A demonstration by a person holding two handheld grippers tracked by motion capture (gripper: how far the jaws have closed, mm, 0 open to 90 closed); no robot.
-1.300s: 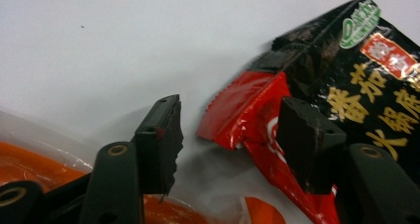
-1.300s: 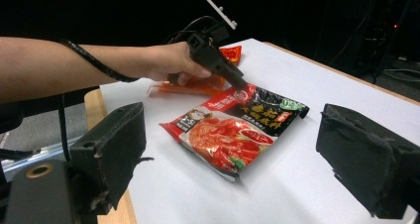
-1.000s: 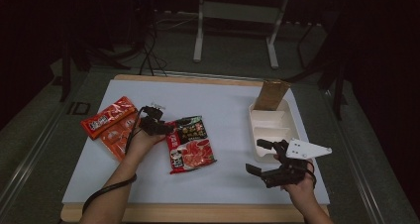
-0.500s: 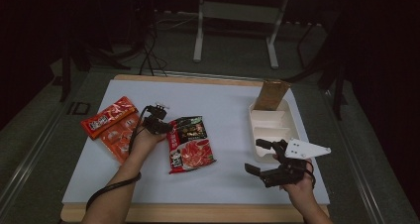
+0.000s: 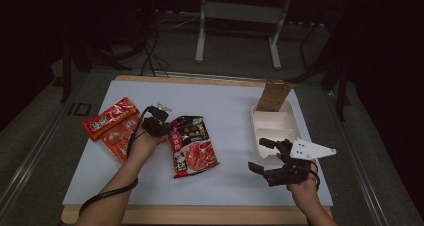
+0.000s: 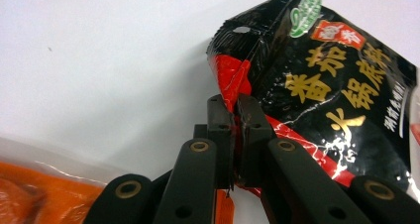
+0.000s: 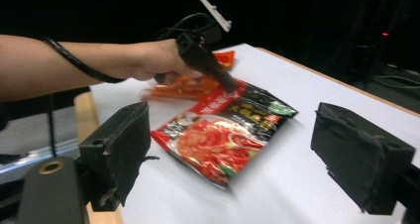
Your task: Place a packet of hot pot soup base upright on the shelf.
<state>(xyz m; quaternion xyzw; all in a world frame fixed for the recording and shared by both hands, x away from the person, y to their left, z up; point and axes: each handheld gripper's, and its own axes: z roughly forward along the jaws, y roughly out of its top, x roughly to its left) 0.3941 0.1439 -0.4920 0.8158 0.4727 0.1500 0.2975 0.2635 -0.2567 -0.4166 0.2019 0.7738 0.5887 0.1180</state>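
Note:
A black and red soup-base packet [image 5: 192,146] lies at the middle of the white table top [image 5: 230,106]. My left gripper [image 5: 161,126] is shut on its left edge. In the left gripper view the jaws, which have just been closing, pinch the packet [image 6: 327,85] by its red rim, and the gripper [image 6: 234,112] holds that edge slightly off the table. My right gripper [image 5: 257,155] hovers open at the front right with nothing between its jaws. From the right gripper view [image 7: 240,154] I see the packet [image 7: 223,135] and the left gripper [image 7: 218,75] beyond.
Two orange packets [image 5: 112,126] lie left of the left hand. A white compartment tray [image 5: 275,123] sits at the right, with a brown paper bag [image 5: 274,96] standing at its far end. The table's wooden front edge [image 5: 200,215] runs along the bottom.
My left gripper has closed onto the packet's left edge and risen a little with it. The right gripper has kept still.

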